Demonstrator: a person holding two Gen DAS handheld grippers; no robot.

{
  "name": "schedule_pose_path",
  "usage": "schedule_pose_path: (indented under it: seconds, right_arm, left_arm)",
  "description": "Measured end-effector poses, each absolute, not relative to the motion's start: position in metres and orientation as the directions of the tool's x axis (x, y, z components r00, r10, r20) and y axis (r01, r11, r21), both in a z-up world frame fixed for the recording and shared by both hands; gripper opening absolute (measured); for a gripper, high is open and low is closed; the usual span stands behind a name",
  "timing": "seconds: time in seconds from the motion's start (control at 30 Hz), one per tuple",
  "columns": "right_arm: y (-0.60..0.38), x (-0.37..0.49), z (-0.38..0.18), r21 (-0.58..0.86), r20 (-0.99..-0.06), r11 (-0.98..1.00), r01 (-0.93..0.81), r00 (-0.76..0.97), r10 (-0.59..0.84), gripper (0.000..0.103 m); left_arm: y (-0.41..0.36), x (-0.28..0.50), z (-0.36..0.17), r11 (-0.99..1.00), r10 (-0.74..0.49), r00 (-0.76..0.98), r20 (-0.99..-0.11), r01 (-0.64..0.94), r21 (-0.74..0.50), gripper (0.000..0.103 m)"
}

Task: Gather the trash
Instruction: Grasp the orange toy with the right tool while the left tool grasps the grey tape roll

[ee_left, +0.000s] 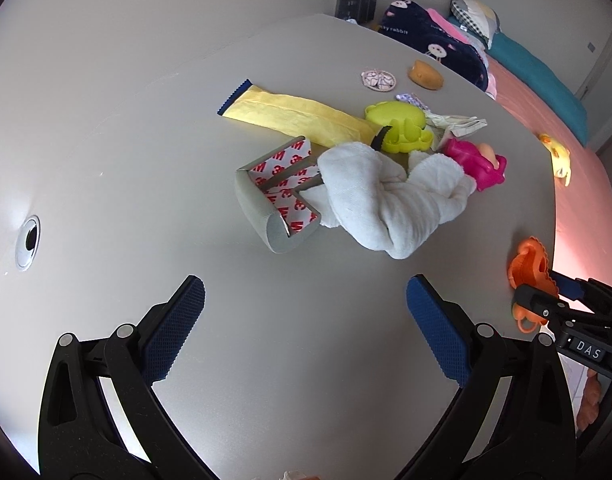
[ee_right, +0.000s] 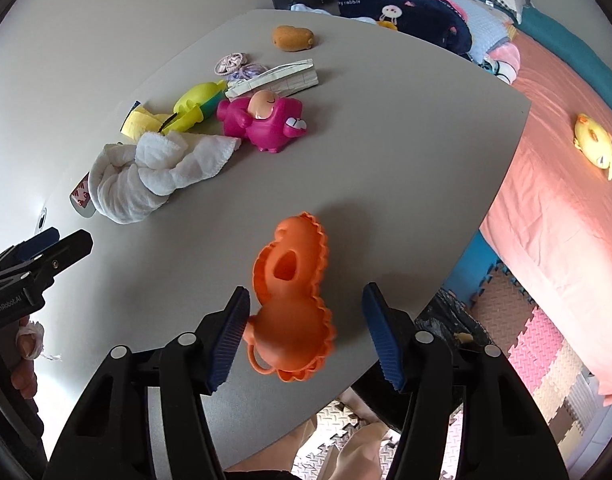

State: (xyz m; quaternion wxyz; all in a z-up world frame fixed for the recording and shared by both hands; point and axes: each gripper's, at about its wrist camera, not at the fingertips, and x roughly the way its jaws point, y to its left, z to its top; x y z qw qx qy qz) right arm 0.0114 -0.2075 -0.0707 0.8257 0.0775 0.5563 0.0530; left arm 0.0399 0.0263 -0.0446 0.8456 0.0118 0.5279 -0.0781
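We note a grey tabletop (ee_right: pixel 386 184) against a pale wall (ee_left: pixel 145 20); a pink-sheeted bed (ee_right: pixel 554 200) stands beside it (pillows heaped), over interlocking foam floor mats (ee_right: pixel 538 344).

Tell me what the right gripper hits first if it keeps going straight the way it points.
Most likely the orange toy: it lies on the table directly between the open fingers of the right gripper. One pad looks close to or touching its edge; depth is hard to judge.

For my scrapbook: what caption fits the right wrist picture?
Right gripper straddles an orange toy near the table edge, jaws apart.
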Motion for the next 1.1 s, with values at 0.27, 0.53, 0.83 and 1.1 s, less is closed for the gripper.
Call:
schedule_pose_path:
  seconds: [0.27,0.53,0.83,1.1]
  right_arm:
    - [-0.208,0.021,-0.069,0.219,-0.904,0.976,-0.015,0.374,0.209,0.037]
    - [-0.205,0.029,-0.070,0.220,-0.905,0.975,-0.012,0.370,0.209,0.037]
    - [-0.203,0.031,-0.070,0.213,-0.908,0.977,-0.010,0.368,0.201,0.037]
    - [-0.203,0.031,-0.070,0.212,-0.908,0.977,-0.010,0.367,0.201,0.037]
  left_arm:
    - [0.034,0.057,-0.048,0.991,-0.082,0.440,-0.894,0.134,-0.025,0.097]
    - [0.045,0.080,-0.054,0.992,-0.077,0.453,-0.888,0.126,-0.022,0.097]
    - [0.050,0.100,-0.062,0.990,-0.102,0.455,-0.885,0.133,-0.046,0.080]
    - [0.053,0.100,-0.069,0.979,-0.188,0.445,-0.876,0.155,-0.131,0.061]
